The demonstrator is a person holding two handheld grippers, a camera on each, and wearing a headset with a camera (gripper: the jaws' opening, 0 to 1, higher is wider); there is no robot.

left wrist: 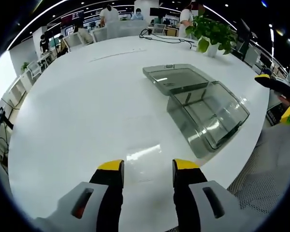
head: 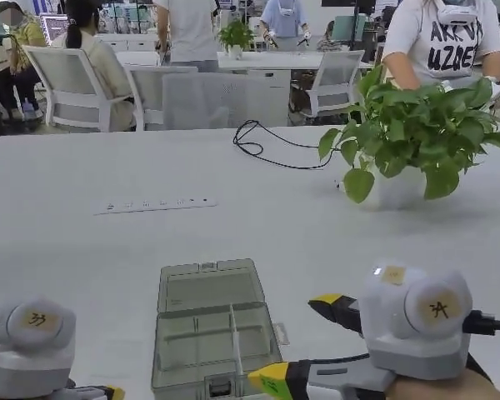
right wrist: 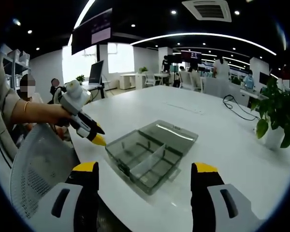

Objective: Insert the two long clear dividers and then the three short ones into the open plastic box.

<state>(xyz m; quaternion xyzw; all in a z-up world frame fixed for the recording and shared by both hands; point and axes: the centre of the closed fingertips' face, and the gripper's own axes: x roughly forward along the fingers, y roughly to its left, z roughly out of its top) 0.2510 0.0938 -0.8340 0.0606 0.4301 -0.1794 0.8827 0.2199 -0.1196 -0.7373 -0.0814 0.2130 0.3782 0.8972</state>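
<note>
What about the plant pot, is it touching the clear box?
Apart. In the head view the plant pot stands far back on the right, the clear box lies open at the front, and bare table shows between them.
</note>
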